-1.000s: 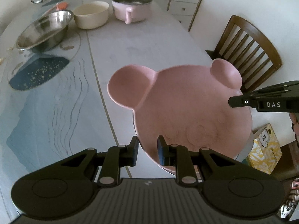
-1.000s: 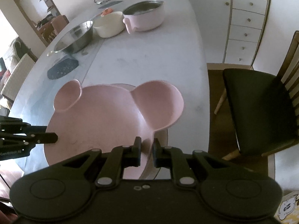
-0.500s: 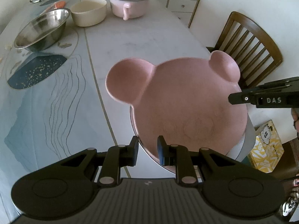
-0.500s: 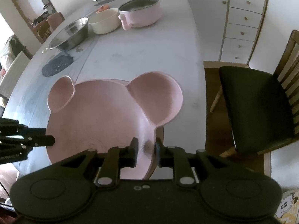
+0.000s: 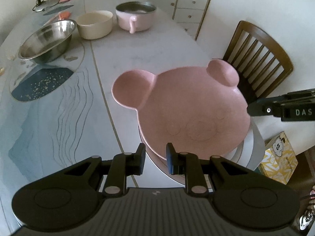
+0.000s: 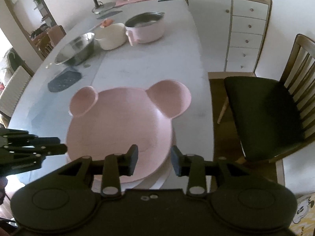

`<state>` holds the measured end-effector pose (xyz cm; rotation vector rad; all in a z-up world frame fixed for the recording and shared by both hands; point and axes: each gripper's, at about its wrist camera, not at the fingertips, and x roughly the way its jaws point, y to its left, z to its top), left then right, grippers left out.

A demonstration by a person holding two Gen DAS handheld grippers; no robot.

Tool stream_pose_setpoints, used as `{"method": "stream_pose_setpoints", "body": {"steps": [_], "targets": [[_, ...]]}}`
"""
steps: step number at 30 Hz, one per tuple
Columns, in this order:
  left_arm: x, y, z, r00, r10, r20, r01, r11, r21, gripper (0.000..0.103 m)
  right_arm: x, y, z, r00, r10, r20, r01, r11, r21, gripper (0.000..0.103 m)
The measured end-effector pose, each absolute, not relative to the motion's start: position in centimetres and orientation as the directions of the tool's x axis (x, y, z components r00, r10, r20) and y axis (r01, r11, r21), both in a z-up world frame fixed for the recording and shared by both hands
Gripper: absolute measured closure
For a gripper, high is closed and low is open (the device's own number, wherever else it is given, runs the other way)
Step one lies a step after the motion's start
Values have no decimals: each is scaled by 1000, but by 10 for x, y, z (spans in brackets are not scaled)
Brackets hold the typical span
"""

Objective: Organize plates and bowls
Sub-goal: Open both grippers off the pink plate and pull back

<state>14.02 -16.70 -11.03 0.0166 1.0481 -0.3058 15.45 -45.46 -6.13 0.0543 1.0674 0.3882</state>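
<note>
The left hand-held gripper (image 5: 155,158) has its jaws nearly together on the near rim of the pink bear-shaped plate (image 5: 189,110) — the rim runs between the two pads, though the view does not show whether they actually press it. The right hand-held gripper (image 6: 154,160) is opening, its pads standing apart on either side of the plate's rim without touching it. The plate sits at the near edge of the table (image 5: 149,53), on top of a white plate (image 6: 161,179) that shows beneath it, ears pointing toward the far end. Well apart, toward the far end of the table, stand a steel bowl (image 5: 47,41), a cream bowl (image 5: 94,26) just beside it and a pink pot (image 5: 135,16) with a handle. A wooden chair (image 6: 265,118) stands by the table's right edge.
</note>
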Motion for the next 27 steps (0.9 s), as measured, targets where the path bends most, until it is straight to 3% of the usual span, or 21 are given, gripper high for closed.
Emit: {"method": "stream_pose_setpoints", "body": {"steps": [8,10,12,20,22,27], "targets": [[121,-154,-82,554,-271,-788,269,953,-139,70,130,-430,-36,458,374,-807,-324,915,240,57],[117,-151,-74,577,-276,-769,269,953,-139,54,123,-423,-29,474,379,-795,-331,913,237,54],[112,-146,-66,608,-278,-744,268,954,-137,47,117,-416,-22,484,387,-785,-335,910,243,52],[94,-121,-39,689,-270,-672,267,957,-110,46,95,-381,8,546,413,-729,-363,901,238,36],[90,-113,-33,707,-265,-656,258,960,-110,40,91,-371,15,559,418,-716,-370,899,235,30],[82,-88,-17,756,-232,-612,220,971,-96,34,85,-346,27,601,416,-683,-384,899,210,16]]}}
